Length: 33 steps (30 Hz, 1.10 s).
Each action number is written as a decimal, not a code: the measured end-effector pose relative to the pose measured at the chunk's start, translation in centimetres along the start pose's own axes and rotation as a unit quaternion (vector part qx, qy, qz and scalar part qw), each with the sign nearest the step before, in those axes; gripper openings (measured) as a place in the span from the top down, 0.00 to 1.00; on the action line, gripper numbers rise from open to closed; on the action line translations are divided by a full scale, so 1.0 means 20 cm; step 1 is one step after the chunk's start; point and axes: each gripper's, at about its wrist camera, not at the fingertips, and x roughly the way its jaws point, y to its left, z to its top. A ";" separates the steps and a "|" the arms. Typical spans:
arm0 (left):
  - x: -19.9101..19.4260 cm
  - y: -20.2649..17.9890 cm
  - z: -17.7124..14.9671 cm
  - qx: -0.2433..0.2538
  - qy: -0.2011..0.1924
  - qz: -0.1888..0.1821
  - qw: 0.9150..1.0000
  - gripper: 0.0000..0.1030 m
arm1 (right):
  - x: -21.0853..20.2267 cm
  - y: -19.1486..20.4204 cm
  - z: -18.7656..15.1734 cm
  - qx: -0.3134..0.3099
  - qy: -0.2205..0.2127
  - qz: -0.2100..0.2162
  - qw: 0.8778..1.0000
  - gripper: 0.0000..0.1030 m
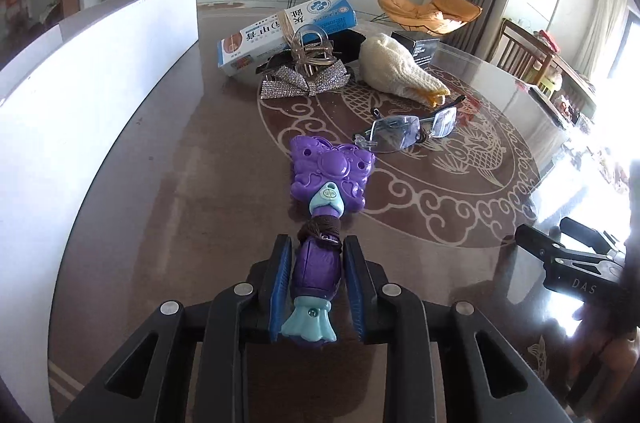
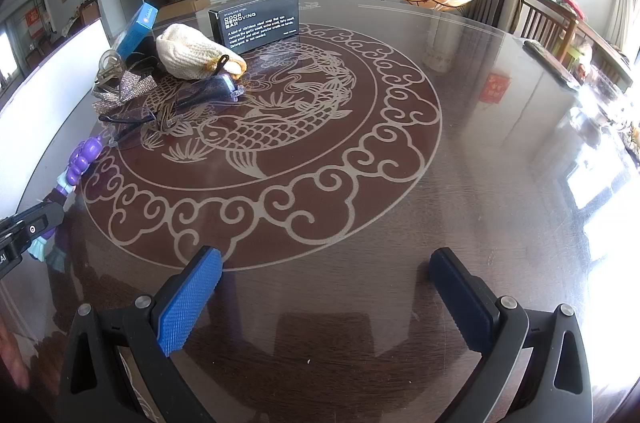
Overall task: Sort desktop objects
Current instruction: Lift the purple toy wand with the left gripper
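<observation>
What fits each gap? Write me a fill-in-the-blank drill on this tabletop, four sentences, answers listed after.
1. The left hand-held gripper has the handle of the ___ toy between its pads.
2. The right hand-held gripper stands ___, with nothing between its pads.
3. The black box reads "odor removing ___".
4. The table has a pale inlay showing a ___.

Missing words: purple; open; bar; fish

We see our left gripper (image 1: 316, 279) angled downward, its blue pads (image 1: 280, 283) drawn in close on either side of a purple toy wand's handle (image 1: 318, 269). Our right gripper (image 2: 326, 295) also tilts down, jaws spread wide with nothing between them, hovering over the bench (image 2: 480, 163).
</observation>
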 end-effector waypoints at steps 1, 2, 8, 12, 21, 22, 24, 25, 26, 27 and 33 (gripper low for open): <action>0.01 -0.04 0.00 0.013 0.000 -0.005 1.000 0.41 | 0.00 0.00 0.00 0.000 0.000 0.000 1.000 0.00; 0.02 -0.06 0.00 0.026 0.006 -0.002 1.000 0.27 | 0.00 0.00 0.00 0.000 0.000 0.000 1.000 0.00; 0.06 -0.12 0.01 0.051 0.019 0.017 0.998 0.14 | 0.00 0.00 0.00 0.000 0.000 0.000 1.000 0.00; 0.08 -0.16 0.01 0.073 0.033 0.029 0.996 0.02 | 0.00 0.00 0.00 0.000 0.000 0.000 1.000 0.00; 0.09 -0.13 0.02 0.059 0.038 0.035 0.997 0.00 | 0.00 0.00 0.00 0.000 0.000 -0.001 1.000 0.00; 0.09 -0.13 0.02 0.059 0.038 0.035 0.997 0.00 | 0.00 0.00 0.00 0.000 0.000 -0.001 1.000 0.00; 0.09 -0.14 0.02 0.058 0.037 0.038 0.997 0.00 | 0.00 0.00 0.00 0.000 0.000 -0.001 1.000 0.00; 0.09 -0.13 0.02 0.055 0.037 0.041 0.997 0.00 | 0.00 0.00 0.00 0.000 0.000 -0.001 1.000 0.00; 0.08 -0.13 0.01 0.050 0.036 0.045 0.997 0.00 | 0.00 0.00 0.00 0.000 0.000 -0.001 1.000 0.00; 0.08 -0.12 0.02 0.043 0.035 0.049 0.997 0.00 | 0.00 0.00 0.00 0.000 0.000 -0.001 1.000 0.00; 0.08 -0.07 0.02 0.017 0.032 0.069 0.997 0.00 | 0.00 0.00 0.00 0.000 0.000 -0.001 1.000 0.00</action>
